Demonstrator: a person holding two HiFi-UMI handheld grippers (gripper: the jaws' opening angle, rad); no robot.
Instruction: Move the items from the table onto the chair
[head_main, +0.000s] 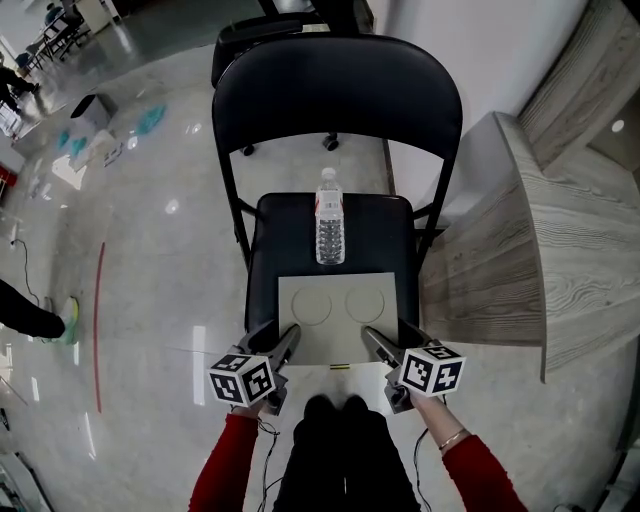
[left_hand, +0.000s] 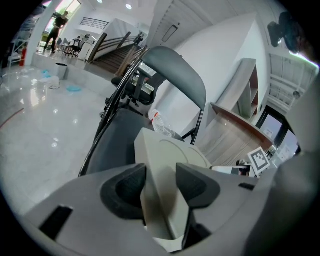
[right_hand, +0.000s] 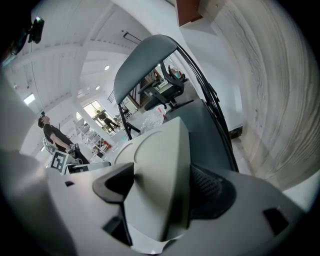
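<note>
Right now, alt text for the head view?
The left gripper and right gripper clamp the near corners of a flat beige box at the front of the seat of a black folding chair. A water bottle stands upright behind it; a wooden table sits at right.

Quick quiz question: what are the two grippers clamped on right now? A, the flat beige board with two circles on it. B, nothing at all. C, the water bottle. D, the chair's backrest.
A: the left gripper and the right gripper each pinch a near corner of the beige board, while the water bottle sits untouched farther back on the chair seat.
</note>
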